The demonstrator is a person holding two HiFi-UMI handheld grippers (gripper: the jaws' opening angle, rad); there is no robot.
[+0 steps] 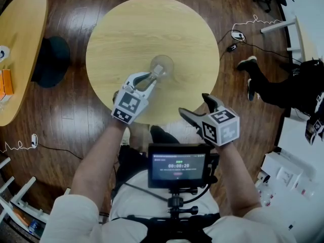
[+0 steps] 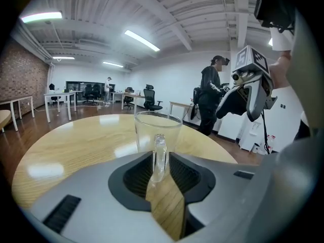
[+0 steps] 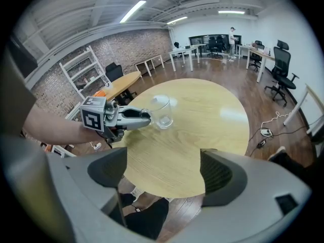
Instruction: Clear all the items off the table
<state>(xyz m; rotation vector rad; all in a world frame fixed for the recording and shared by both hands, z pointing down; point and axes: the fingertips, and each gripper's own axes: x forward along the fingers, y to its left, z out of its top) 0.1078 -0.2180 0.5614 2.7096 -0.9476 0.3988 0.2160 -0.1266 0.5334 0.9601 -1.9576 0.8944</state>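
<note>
My left gripper [image 1: 150, 78] sits barely parted around the handle [image 2: 159, 155] of the mug [image 1: 162, 67], which stands mid-tabletop [image 1: 192, 32]. I judge the pads aren't biting. Lifting now could let the slick glass slip out, and a nudge could tip it. My right gripper [image 1: 196, 108] hangs wide open and empty at the near edge.

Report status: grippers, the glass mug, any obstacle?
Left gripper: jaws slightly apart around handle of glass mug. Right gripper open, empty. Mug upright on table; nothing in the way.
</note>
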